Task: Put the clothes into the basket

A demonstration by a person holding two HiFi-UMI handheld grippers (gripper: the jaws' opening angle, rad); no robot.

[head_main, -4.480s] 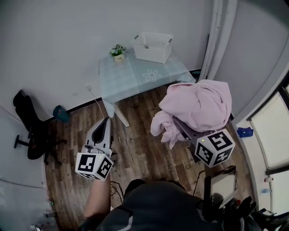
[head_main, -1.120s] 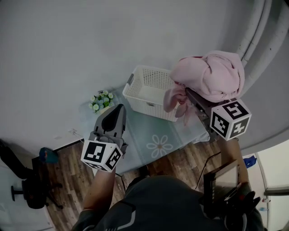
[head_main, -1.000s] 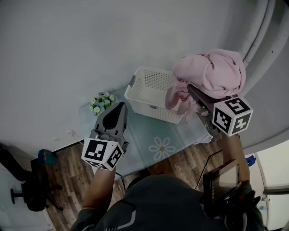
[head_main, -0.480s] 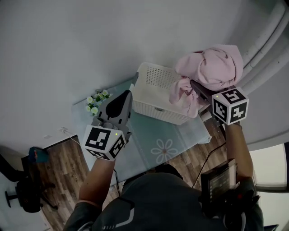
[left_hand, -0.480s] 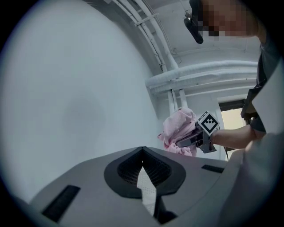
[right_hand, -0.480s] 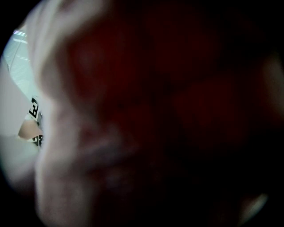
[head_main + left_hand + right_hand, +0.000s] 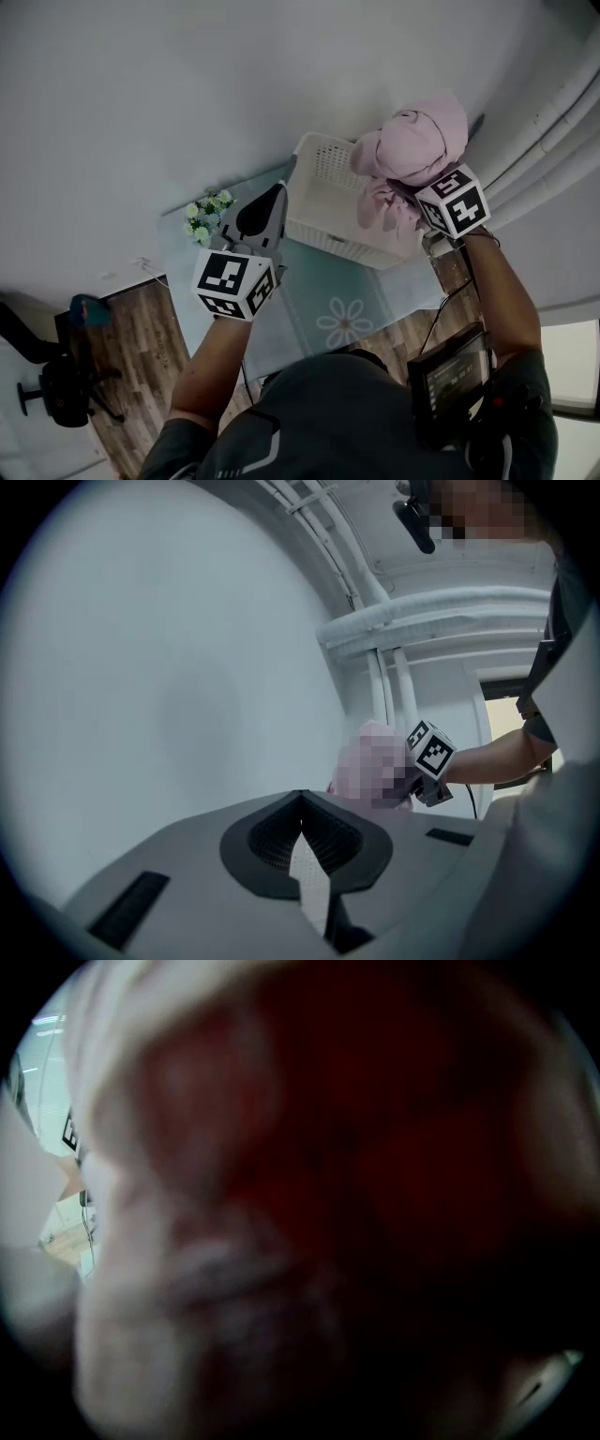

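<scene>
So here's where we were: the basket (image 7: 328,234) sat on the table (image 7: 309,295), white with holes in its walls, and we placed everything else off that. The clothes (image 7: 412,141) (one big pink wad, we couldn't tell how many pieces) hung over the basket's right end. They were bunched up above the rim, with a loose fold drooping down across that end. Whether the fold touched the basket's bottom, we couldn't tell from the head view.

The right gripper (image 7: 411,192) had the clothes. Its jaws stood wide, clamped round the thick wad. Its own view was nothing but pink cloth right up against the lens, dark in the middle. Its cube (image 7: 453,202) sat at the basket's right end, just outside the rim as we saw it.

The left gripper (image 7: 277,190) was just left of the basket, tip close to the left wall but not touching as far as we could see. Its jaws were closed up on each other with only a thin sliver between the pads, and nothing in them. Its view looked across above the basket at the pink wad and the right gripper's cube, with a grey wall (image 7: 187,667) behind.

A small pot of flowers (image 7: 208,216) stood on the table left of the basket, past the left gripper. In front of the basket the table had a flower print (image 7: 345,323).
</scene>
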